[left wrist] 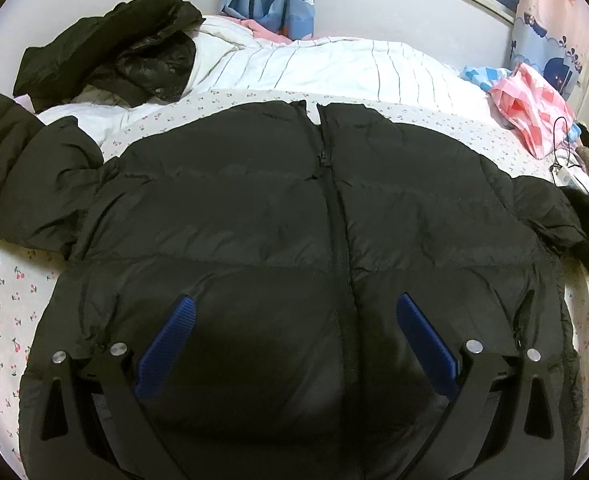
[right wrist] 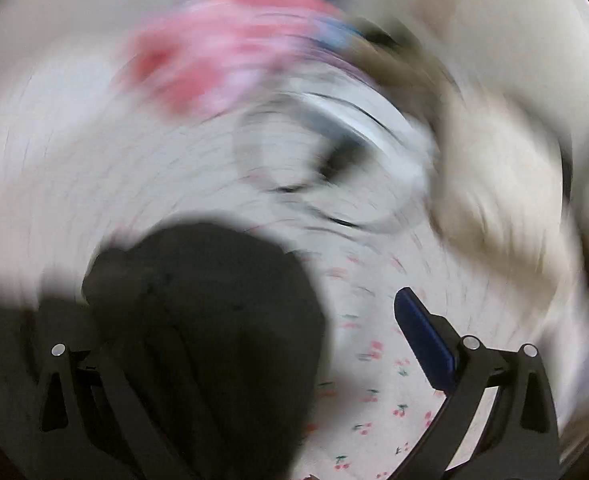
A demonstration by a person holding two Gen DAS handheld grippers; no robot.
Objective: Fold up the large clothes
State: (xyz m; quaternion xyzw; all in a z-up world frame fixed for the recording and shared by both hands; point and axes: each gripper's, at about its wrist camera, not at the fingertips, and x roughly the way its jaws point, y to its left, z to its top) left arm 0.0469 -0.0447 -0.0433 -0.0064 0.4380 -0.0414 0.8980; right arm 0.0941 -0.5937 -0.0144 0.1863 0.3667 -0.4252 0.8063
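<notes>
A large black puffer jacket [left wrist: 294, 208] lies front up and zipped on the bed, collar at the far end, sleeves spread to both sides. My left gripper [left wrist: 294, 308] is open, hovering over the jacket's lower middle, holding nothing. The right wrist view is blurred by motion. In it a black sleeve end [right wrist: 198, 308] lies over the left side, covering the left finger. My right gripper [right wrist: 294, 312] stands wide open; its right blue pad [right wrist: 422, 340] is above the cherry-print sheet [right wrist: 374, 380].
Another dark jacket [left wrist: 110, 48] is piled at the bed's far left on a white striped duvet [left wrist: 334, 64]. A pink checked bag [left wrist: 534, 108] and a charger cable [left wrist: 562, 152] lie at the right. Curtains and a window are behind the bed.
</notes>
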